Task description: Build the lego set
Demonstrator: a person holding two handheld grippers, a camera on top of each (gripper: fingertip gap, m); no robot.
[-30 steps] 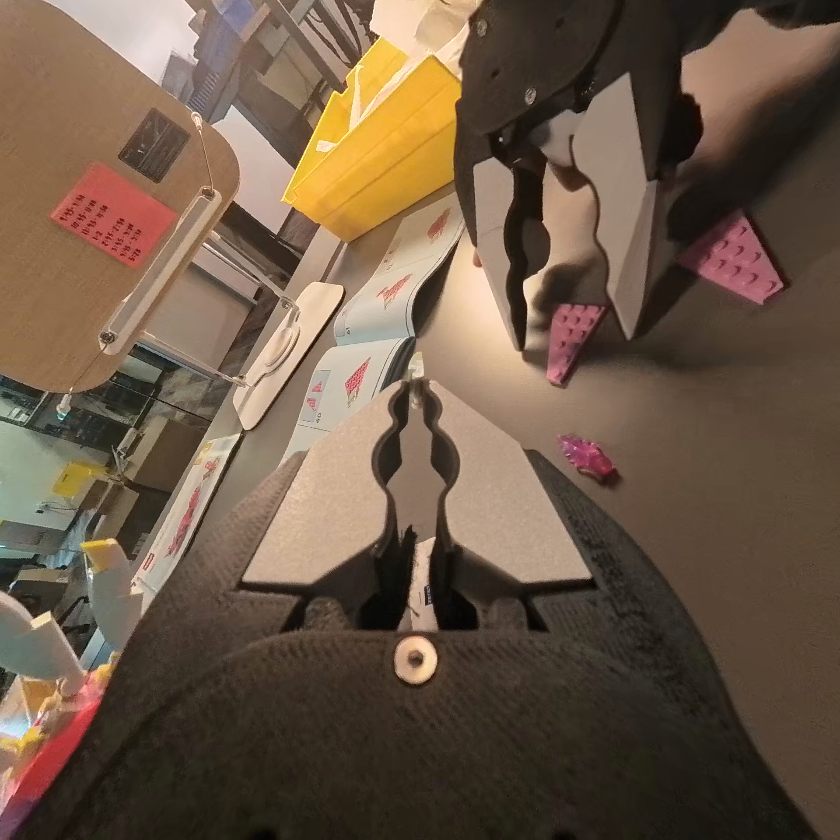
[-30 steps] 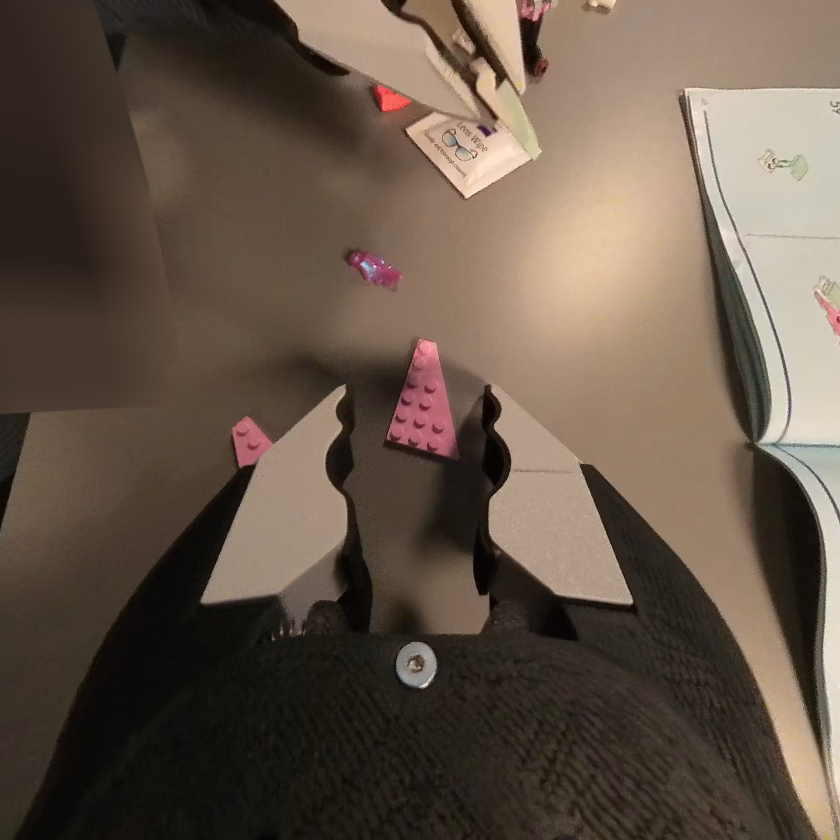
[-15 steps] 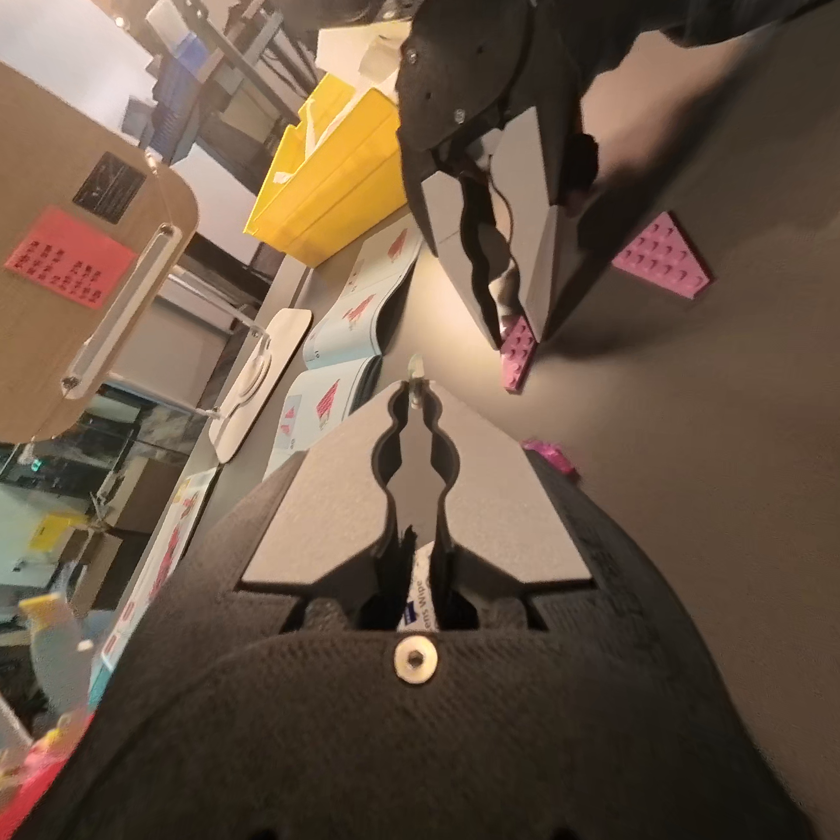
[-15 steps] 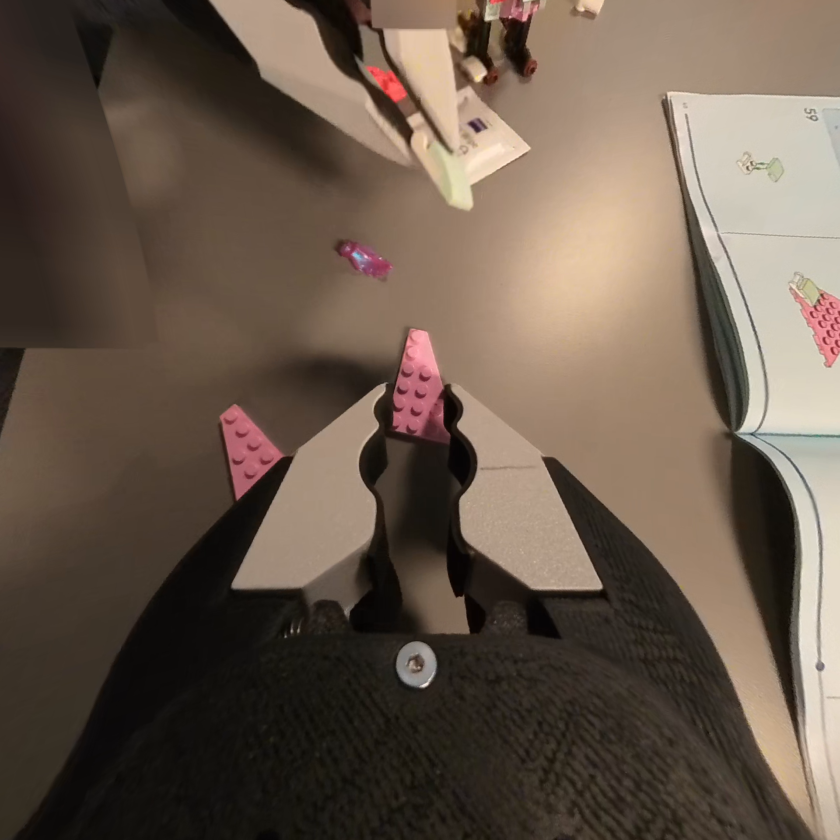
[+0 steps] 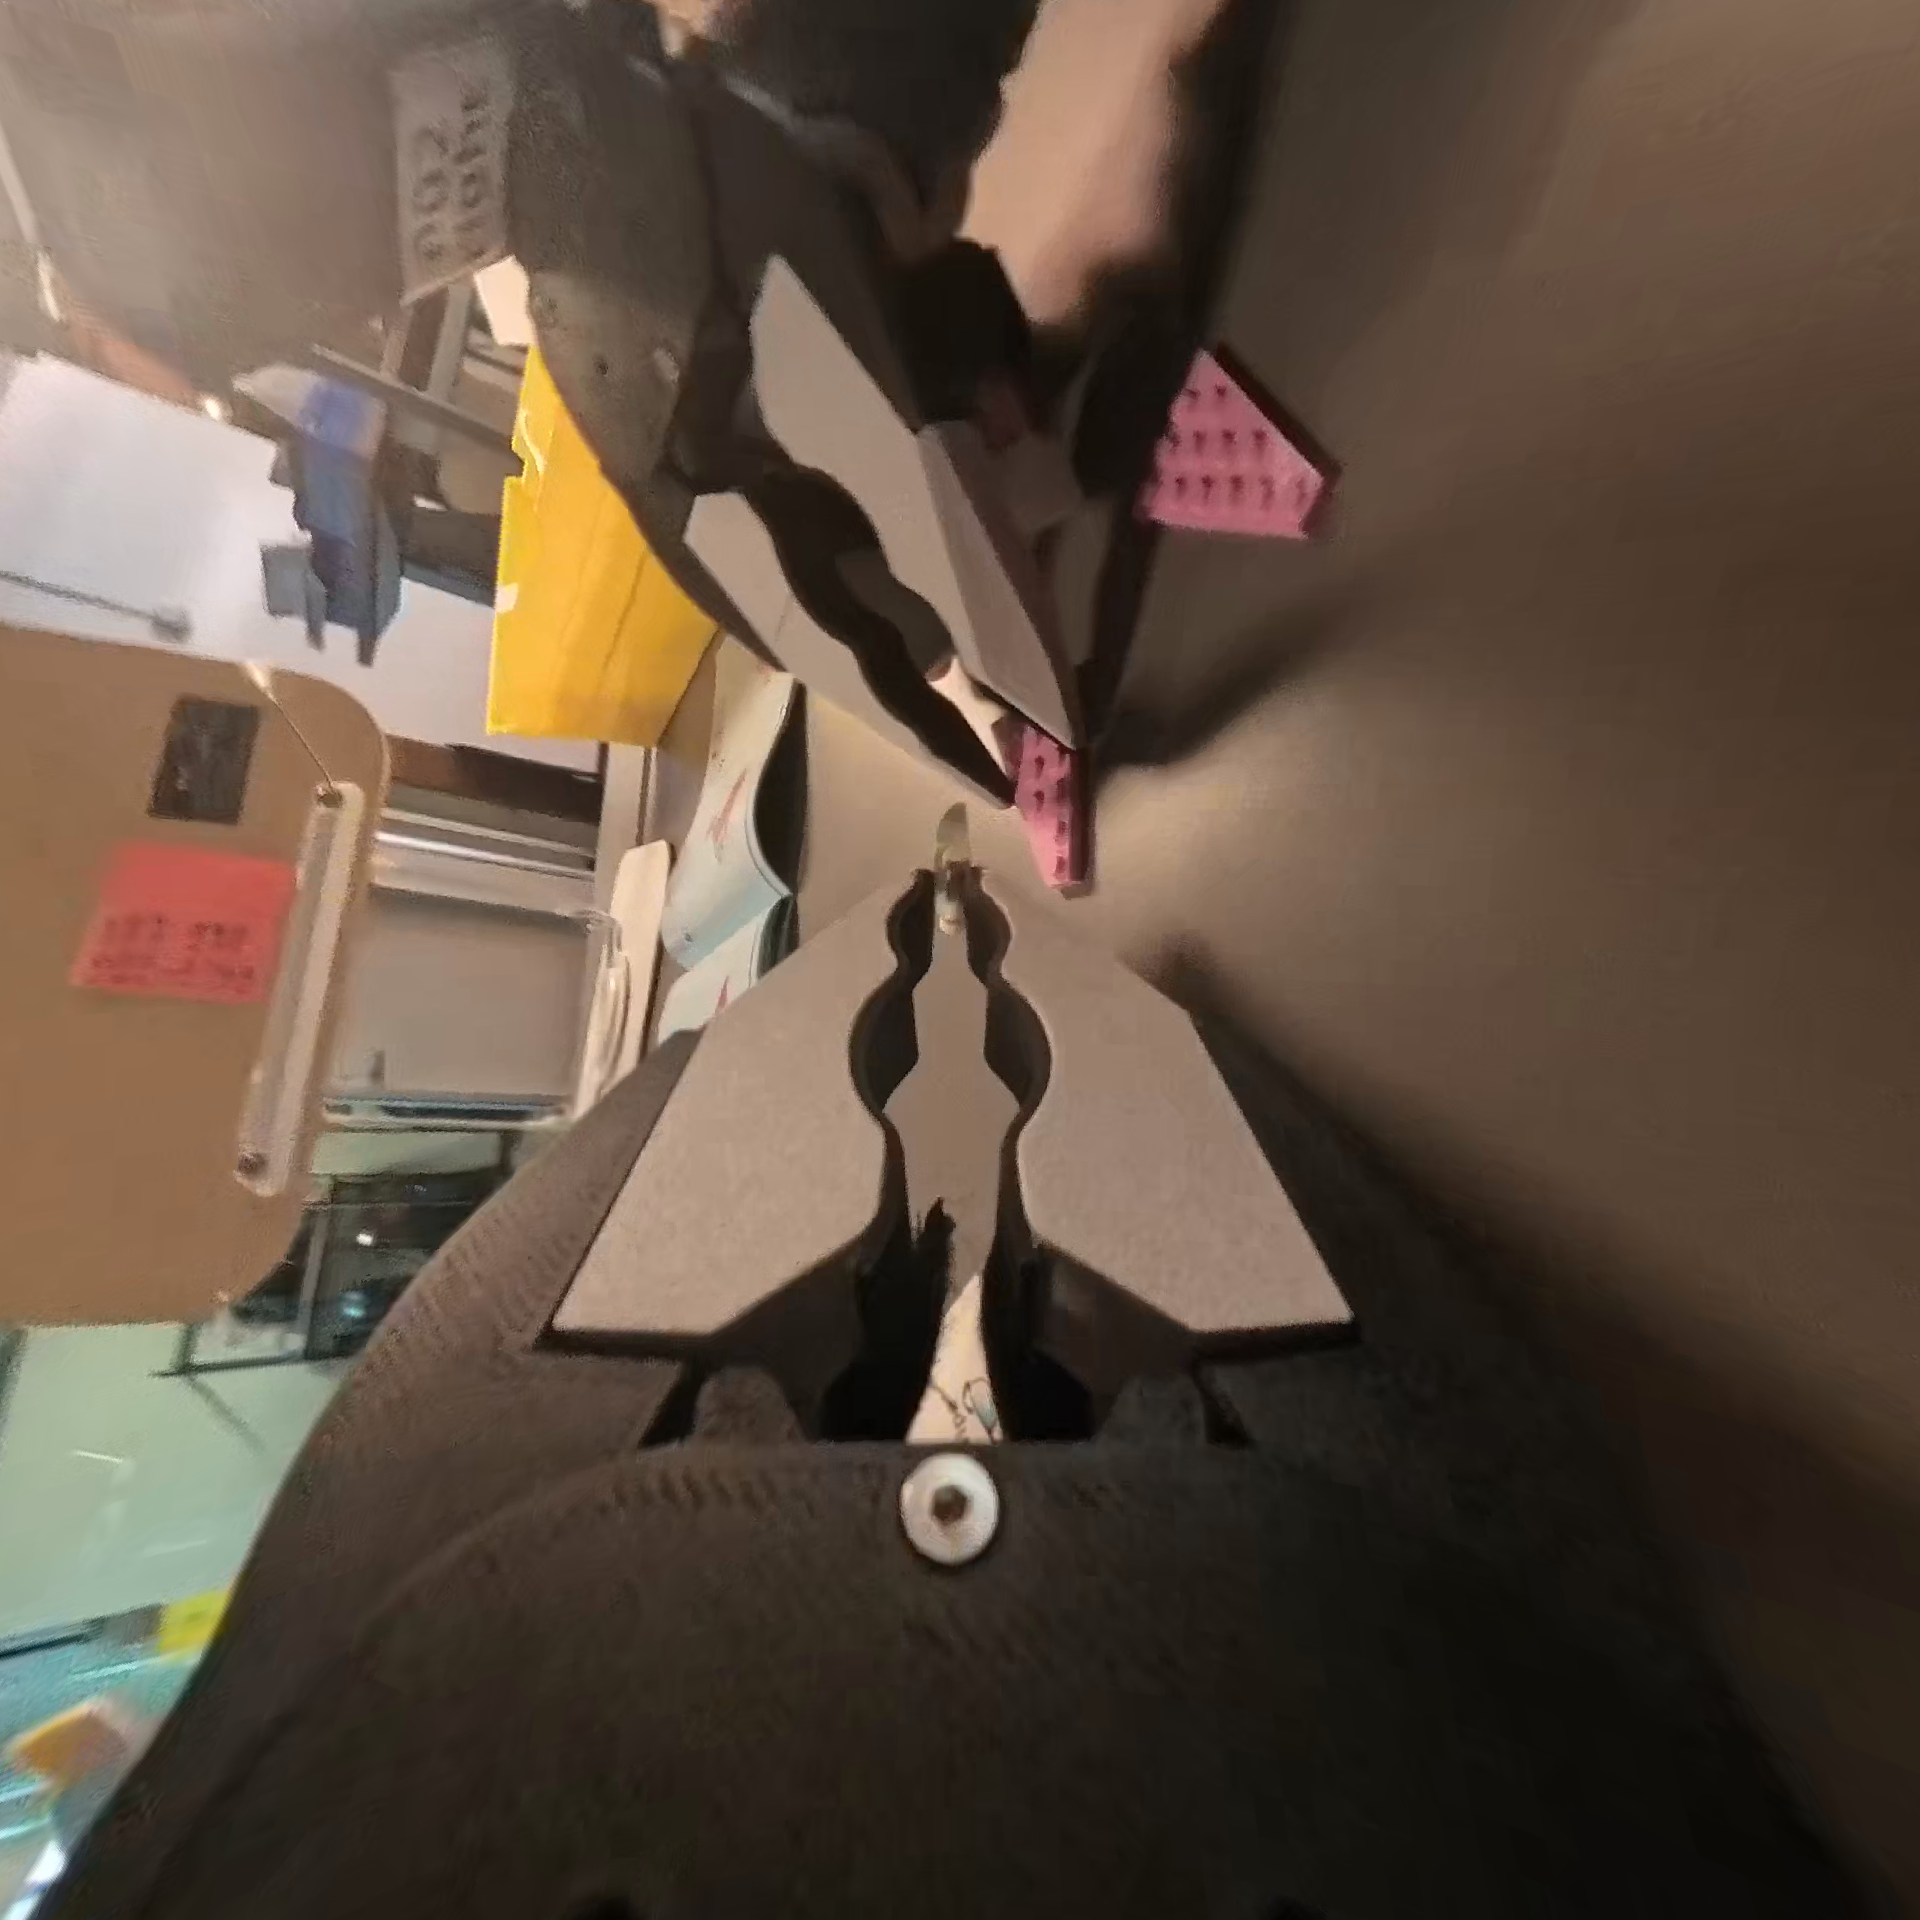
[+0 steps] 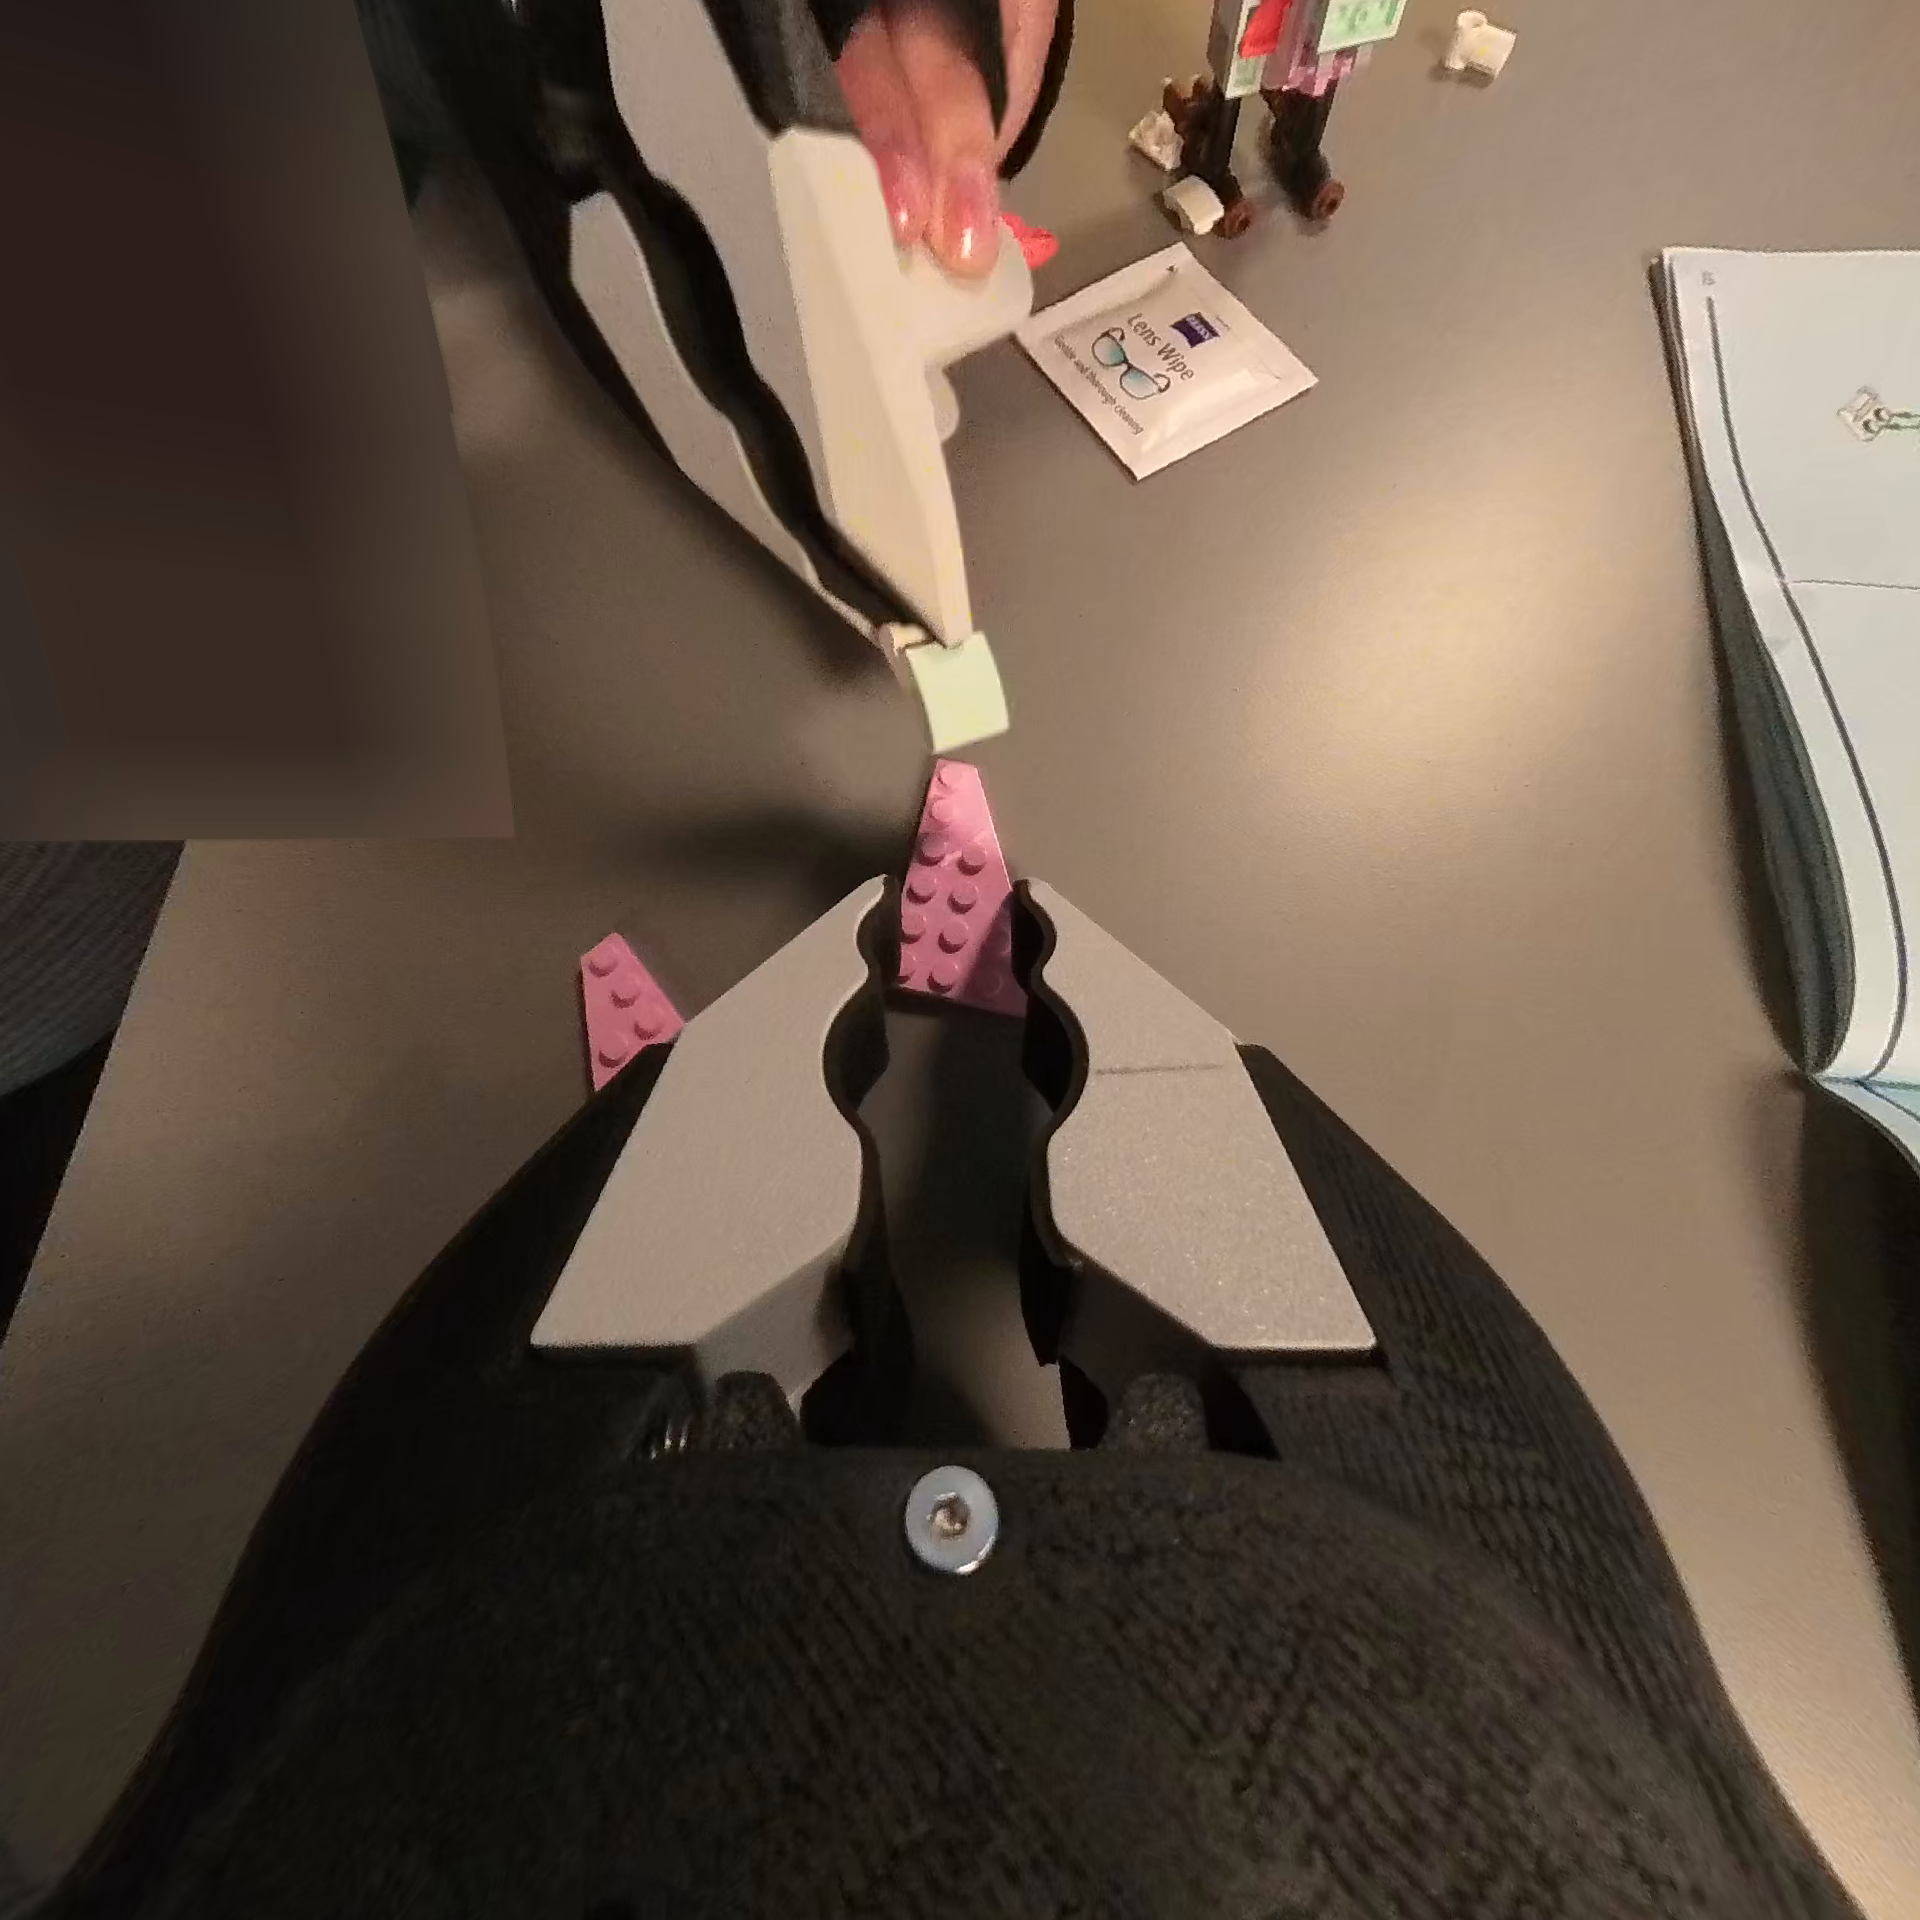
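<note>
My right gripper [image 6: 951,894] is shut on the wide end of a pink wedge plate [image 6: 951,883], whose narrow tip points away from me. It also shows in the left wrist view [image 5: 1055,805], held at the right gripper's fingertips [image 5: 1039,743]. My left gripper [image 5: 948,883] is shut on a small pale green tile [image 5: 951,847], seen edge-on. In the right wrist view the tile [image 6: 961,691] hangs just beyond the plate's tip. A second pink wedge plate [image 6: 623,1003] lies on the dark table to the left of my right gripper, also visible in the left wrist view [image 5: 1236,457].
A white wipe sachet [image 6: 1164,358], a small brick figure [image 6: 1278,104] and an open instruction booklet [image 6: 1818,623] lie on the table. Yellow bins [image 5: 582,603] and a wooden board with a red sticker [image 5: 177,914] stand beyond the table's far side. About 4 cm separates my left fingertips from my right.
My right gripper's fingers closed from either side of the pink wedge plate onto it and keep hold. My left gripper, still shut on the green tile, moved close to the plate's tip.
</note>
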